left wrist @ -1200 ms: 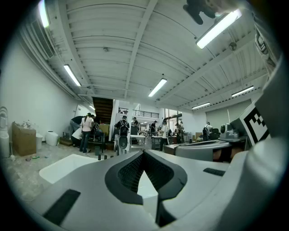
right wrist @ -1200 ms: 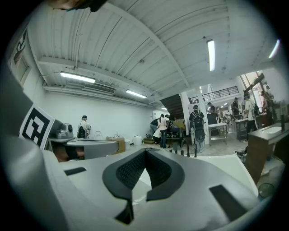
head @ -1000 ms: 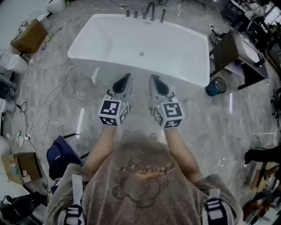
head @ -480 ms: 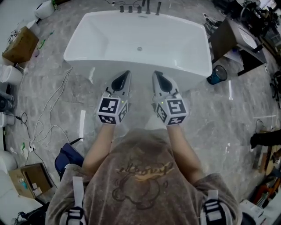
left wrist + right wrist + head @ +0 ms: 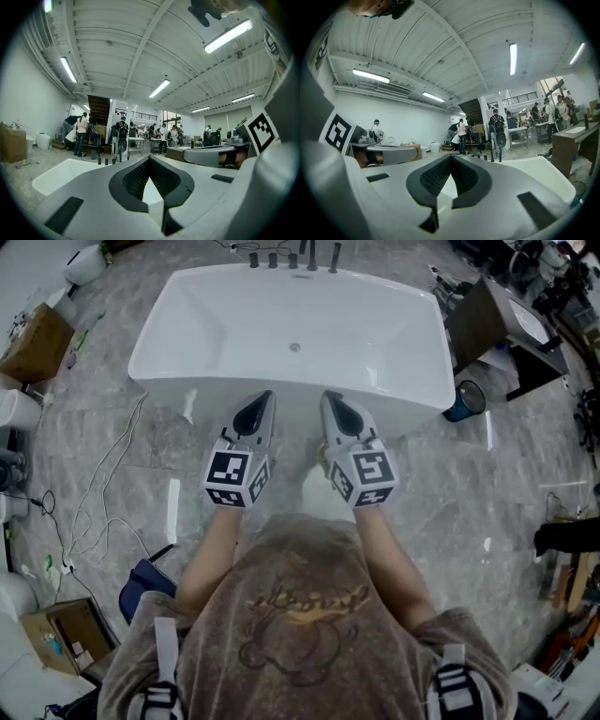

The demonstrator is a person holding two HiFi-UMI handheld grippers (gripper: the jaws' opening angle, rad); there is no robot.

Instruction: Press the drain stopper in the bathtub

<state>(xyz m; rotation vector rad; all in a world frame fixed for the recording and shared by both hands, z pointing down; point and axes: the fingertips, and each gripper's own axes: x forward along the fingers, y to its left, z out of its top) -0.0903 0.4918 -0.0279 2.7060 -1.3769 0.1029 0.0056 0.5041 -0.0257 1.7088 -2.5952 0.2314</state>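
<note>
Approach seems in hand: left hand-held gripper point(image 5: 265, 398) and right hand-held gripper point(image 5: 327, 398), jaws together and empty, hover at the tub's point(image 5: 281, 388) near rim — next, reach down to the stopper point(image 5: 294, 348) mid-floor.

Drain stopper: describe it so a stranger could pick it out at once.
Find the white bathtub on the grey floor. On its bottom, toward the end with the dark tap fittings, sits the drain stopper, a small round grey disc. Nothing else marks the white basin.
</note>
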